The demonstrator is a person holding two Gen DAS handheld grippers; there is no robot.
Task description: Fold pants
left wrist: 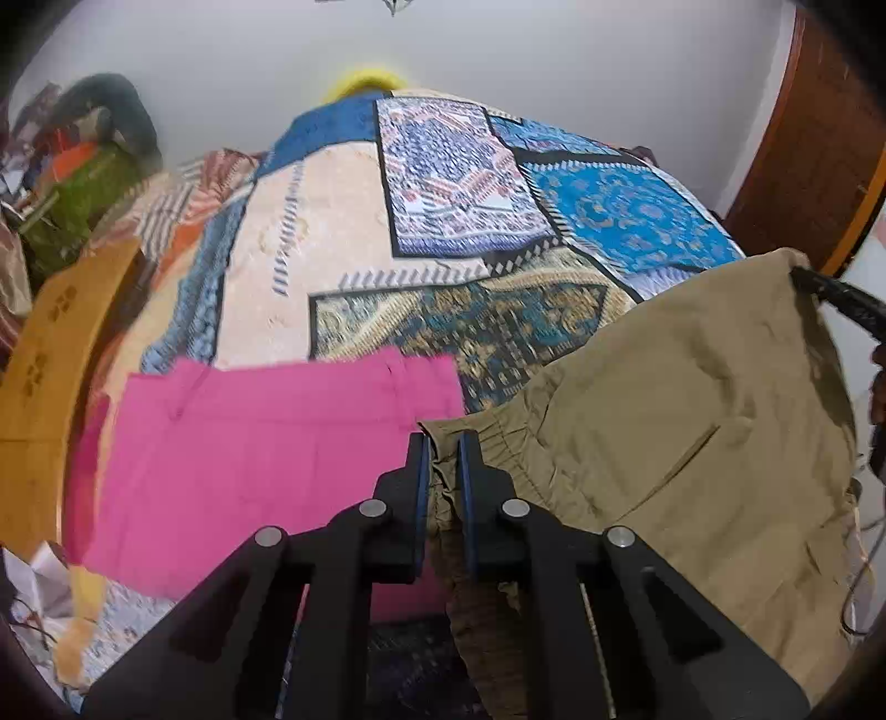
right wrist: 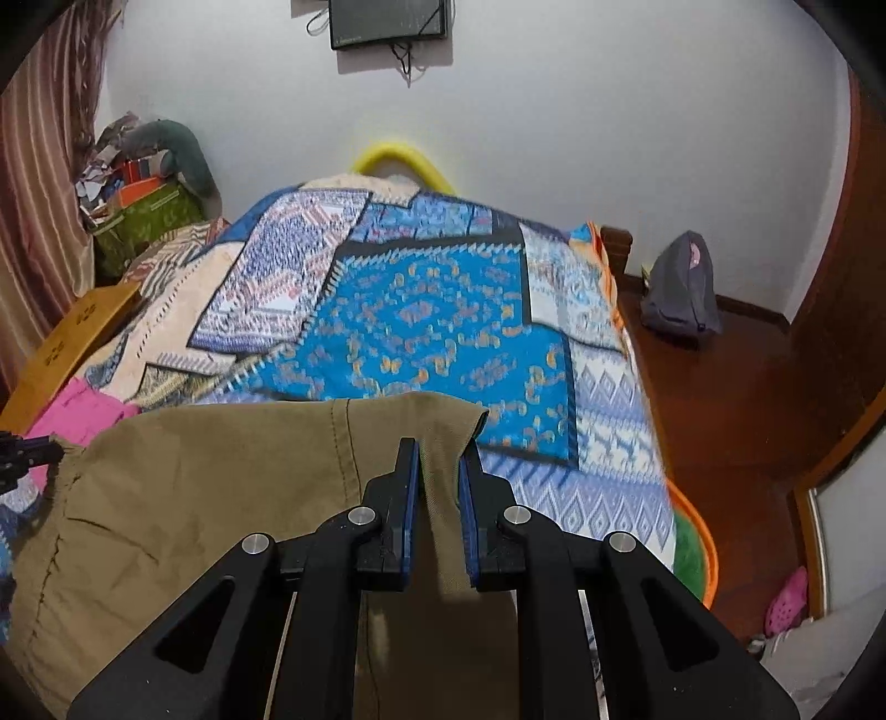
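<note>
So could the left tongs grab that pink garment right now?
Probably not yet. The left tongs are shut on the khaki pants, so they are occupied. The pink garment lies right beside them on the bedspread, uncovered, once they let go.

A bed with a patchwork bedspread (right wrist: 432,310) stretches ahead of the grippers to a white wall (right wrist: 554,122), where a dark screen (right wrist: 387,22) hangs high up. To the right lies a reddish wooden floor (right wrist: 720,399) with a grey backpack (right wrist: 684,288) against the wall. Far left hangs a striped curtain (right wrist: 44,166) beside a pile of clutter (right wrist: 138,177).
</note>
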